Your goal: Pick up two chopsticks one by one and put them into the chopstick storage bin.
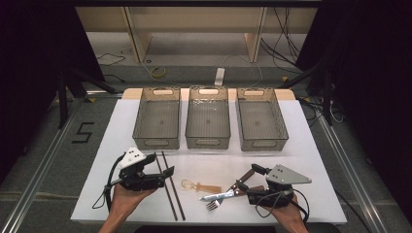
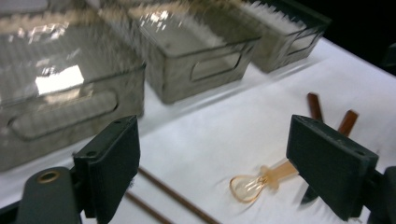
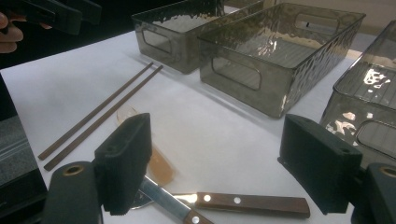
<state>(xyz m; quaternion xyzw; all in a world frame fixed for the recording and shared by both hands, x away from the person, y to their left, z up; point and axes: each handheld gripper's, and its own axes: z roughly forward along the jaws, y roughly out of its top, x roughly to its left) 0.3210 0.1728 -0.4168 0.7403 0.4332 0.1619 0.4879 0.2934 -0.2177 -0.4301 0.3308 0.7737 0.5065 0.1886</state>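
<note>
I logged the room first: dark curtains on both sides, a grey floor [image 1: 43, 160] with a taped figure 5, cables trailing at the back beneath a pale wooden frame [image 1: 194, 29]. The table [image 1: 301, 145] was covered in white and held everything else.

Along its far half stood three smoked, clear bins in a row: left bin [image 1: 156, 118], middle bin [image 1: 208, 116], right bin [image 1: 261, 119]. All three sat upright, just beside one another.

On the near half lay the cutlery. A pair of brown chopsticks [image 1: 170, 187] ran lengthwise, side by side, just right of the left gripper [image 1: 163, 172]. An amber plastic spoon [image 1: 200, 186] lay between the two grippers. A fork [image 1: 218, 198] and a knife with a riveted wooden handle [image 3: 252, 204] crossed each other close under the right gripper [image 1: 250, 187].

I held the left gripper low over the table's near left, palm beneath it, pointing right; in the left gripper view its jaws stood wide apart and held nothing, with the spoon seen between them.

The right gripper sat at the near right, pointing left toward the fork and knife. Its jaws were likewise spread and bare in the right gripper view, framing the wooden handles below.
</note>
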